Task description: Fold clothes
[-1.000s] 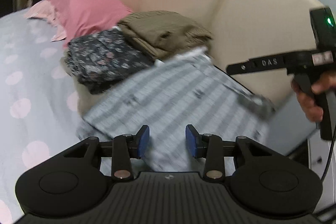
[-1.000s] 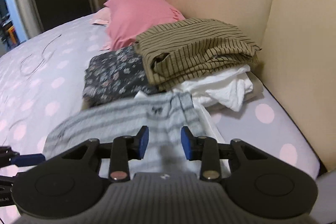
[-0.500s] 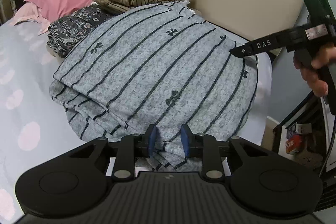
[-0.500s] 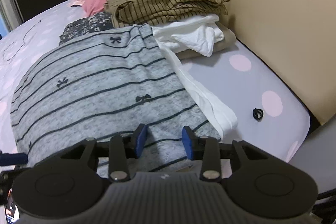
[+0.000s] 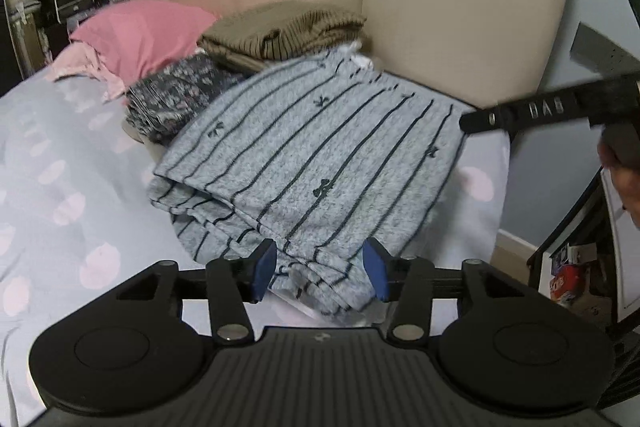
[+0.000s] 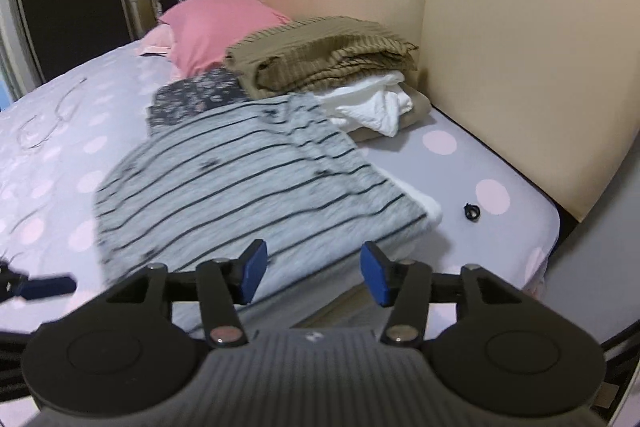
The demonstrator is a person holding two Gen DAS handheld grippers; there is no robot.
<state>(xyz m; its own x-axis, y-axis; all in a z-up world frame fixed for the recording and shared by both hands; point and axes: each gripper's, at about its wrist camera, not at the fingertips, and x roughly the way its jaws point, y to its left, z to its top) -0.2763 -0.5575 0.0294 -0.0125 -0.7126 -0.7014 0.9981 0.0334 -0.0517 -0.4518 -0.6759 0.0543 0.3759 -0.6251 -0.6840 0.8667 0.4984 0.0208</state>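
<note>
Left wrist view: left gripper [image 5: 320, 269] jaws, just opened, stand wide astride the grey striped garment [image 5: 320, 163] near hem, pads not pressing. Its stripes run away toward the headboard.

Right wrist view: right gripper [image 6: 314, 273] jaws likewise just opened, empty; garment lies ahead-left.

Free room and obstacles on the bed [image 6: 100, 99].

Open sheet lies to the left of the folded grey striped garment [image 5: 320, 163] and in the corner strip to its right, where only a small black ring [image 6: 472, 211] lies. Beyond the garment, passage is blocked by the olive striped stack [image 6: 320, 55], white cloth [image 6: 376, 103], dark floral stack [image 5: 176, 99] and pink pillow [image 5: 140, 35], all backed by the beige headboard [image 6: 520, 47].
</note>
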